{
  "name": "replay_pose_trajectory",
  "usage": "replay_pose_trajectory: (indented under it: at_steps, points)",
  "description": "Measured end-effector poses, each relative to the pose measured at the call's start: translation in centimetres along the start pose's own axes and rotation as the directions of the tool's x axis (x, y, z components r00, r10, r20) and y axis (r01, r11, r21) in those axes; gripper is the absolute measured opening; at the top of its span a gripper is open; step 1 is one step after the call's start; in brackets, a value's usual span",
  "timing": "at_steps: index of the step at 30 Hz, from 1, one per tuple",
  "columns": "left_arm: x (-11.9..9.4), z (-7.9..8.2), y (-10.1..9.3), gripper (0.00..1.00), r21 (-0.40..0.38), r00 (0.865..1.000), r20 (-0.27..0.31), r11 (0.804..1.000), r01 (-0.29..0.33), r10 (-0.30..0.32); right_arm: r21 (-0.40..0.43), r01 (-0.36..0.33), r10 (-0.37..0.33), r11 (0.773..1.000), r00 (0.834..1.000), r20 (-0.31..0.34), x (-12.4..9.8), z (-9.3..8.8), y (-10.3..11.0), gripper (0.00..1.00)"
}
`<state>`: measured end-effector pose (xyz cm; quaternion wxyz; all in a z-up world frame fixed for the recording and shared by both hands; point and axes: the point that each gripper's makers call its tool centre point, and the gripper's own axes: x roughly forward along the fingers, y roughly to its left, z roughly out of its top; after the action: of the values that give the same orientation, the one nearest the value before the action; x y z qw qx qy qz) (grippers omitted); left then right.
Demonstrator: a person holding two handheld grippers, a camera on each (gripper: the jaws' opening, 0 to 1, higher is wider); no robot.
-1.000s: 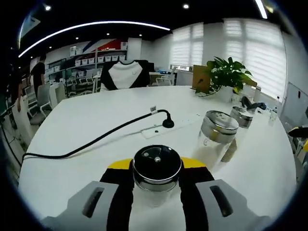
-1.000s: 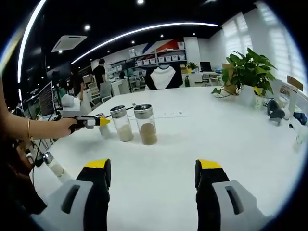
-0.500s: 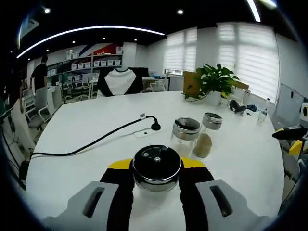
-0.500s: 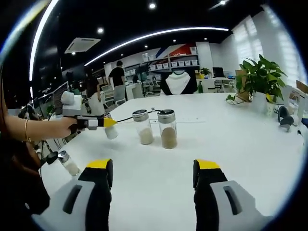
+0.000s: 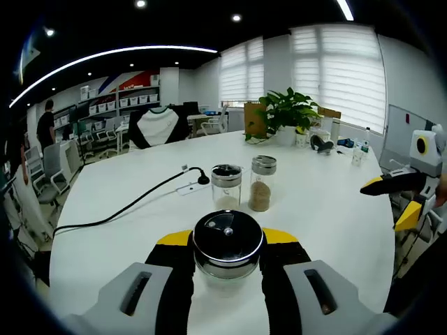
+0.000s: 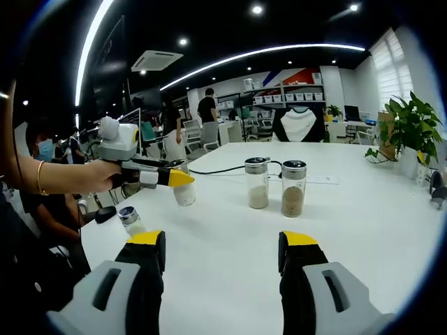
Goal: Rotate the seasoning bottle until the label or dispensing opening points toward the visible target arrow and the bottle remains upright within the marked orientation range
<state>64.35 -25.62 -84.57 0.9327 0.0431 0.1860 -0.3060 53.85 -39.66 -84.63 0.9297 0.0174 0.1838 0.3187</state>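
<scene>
In the left gripper view the left gripper [image 5: 227, 262] pinches the seasoning bottle [image 5: 228, 244] between its yellow-tipped jaws, the bottle upright with its long axis vertical and its silver cap facing the camera; two other jars [image 5: 243, 185] stand farther off on the white table [image 5: 335, 202]. In the right gripper view the right gripper [image 6: 221, 258] hangs spread and empty well to the right of the held bottle [image 6: 184, 190], so the turn falls to the left one; no target arrow can be made out.
</scene>
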Motion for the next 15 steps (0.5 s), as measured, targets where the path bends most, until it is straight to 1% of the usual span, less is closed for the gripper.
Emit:
replay_pose_trajectory:
  at_steps: [5,8,10,13,15]
  points:
    - [-1.6,-0.1,-1.5,0.37,0.006,1.0,0.005,1.0,0.012,-0.012,-0.016,-0.052,0.052,0.999,0.999,0.004,0.1,-0.4,2.4,0.65]
    - [-2.8,-0.3,-2.8,0.37,-0.016,0.999,0.02,1.0,0.027,-0.027,-0.02,-0.076,0.076,0.997,0.997,0.005,0.2,-0.5,3.5,0.65]
    - [-3.1,-0.3,-3.5,0.37,-0.023,0.999,0.024,0.999,0.042,-0.042,-0.038,-0.109,0.109,0.993,0.994,0.002,0.3,-0.5,4.7,0.65]
    - [-3.7,-0.7,-4.6,0.37,-0.033,0.998,0.022,0.997,0.066,-0.065,-0.057,-0.138,0.139,0.989,0.99,0.008,0.6,-0.2,5.7,0.65]
    - [-4.1,-0.9,-5.0,0.37,-0.042,0.997,0.023,0.996,0.075,-0.074,-0.068,-0.148,0.149,0.987,0.989,0.015,0.9,0.1,6.2,0.65]
